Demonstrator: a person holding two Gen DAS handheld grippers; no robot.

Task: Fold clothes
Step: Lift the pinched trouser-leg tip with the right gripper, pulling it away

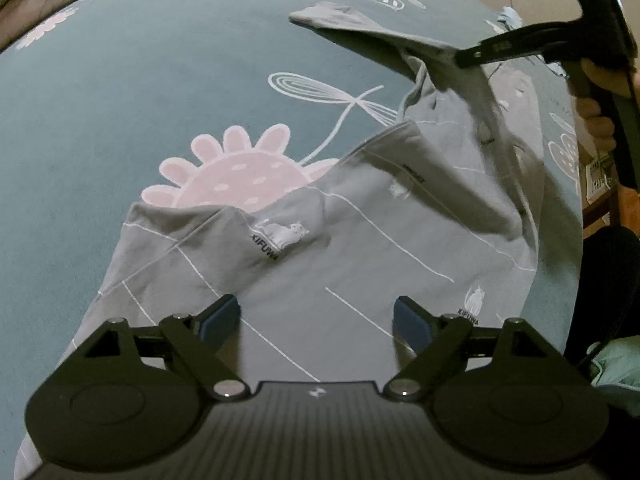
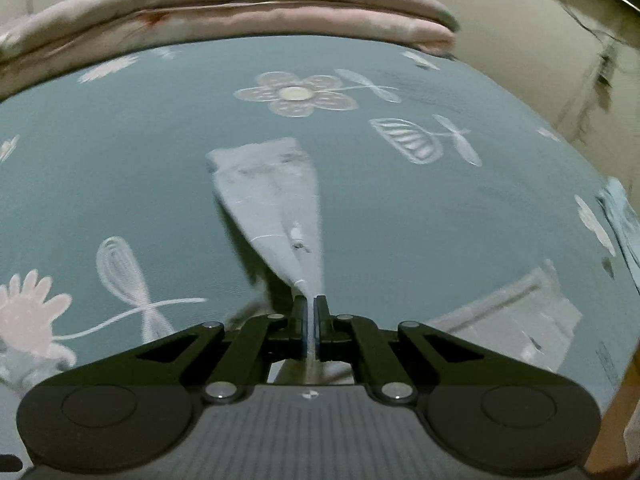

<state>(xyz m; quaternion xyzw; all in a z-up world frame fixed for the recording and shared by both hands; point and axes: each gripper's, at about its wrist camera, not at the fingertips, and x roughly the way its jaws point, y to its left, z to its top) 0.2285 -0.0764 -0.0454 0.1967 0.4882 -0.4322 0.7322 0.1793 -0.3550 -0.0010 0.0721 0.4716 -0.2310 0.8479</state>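
A grey sweatshirt (image 1: 360,240) with white lines and small animal prints lies rumpled on the teal floral bedsheet (image 1: 120,120). My left gripper (image 1: 318,320) hangs open just above its body, blue pads wide apart with nothing between them. My right gripper (image 2: 309,320) is shut on the sweatshirt's sleeve (image 2: 276,200), which stretches away from the jaws, lifted off the sheet, its cuff farthest away. In the left wrist view the right gripper (image 1: 464,58) pinches that sleeve (image 1: 360,28) at the upper right, held by a person's hand (image 1: 596,116).
A folded pink quilt (image 2: 240,12) lies along the bed's far edge. The bed's right edge (image 2: 608,360) drops off near a pale wall. A light blue cloth (image 2: 624,216) sits at the right edge. Another grey piece of the garment (image 2: 516,320) lies right of my right gripper.
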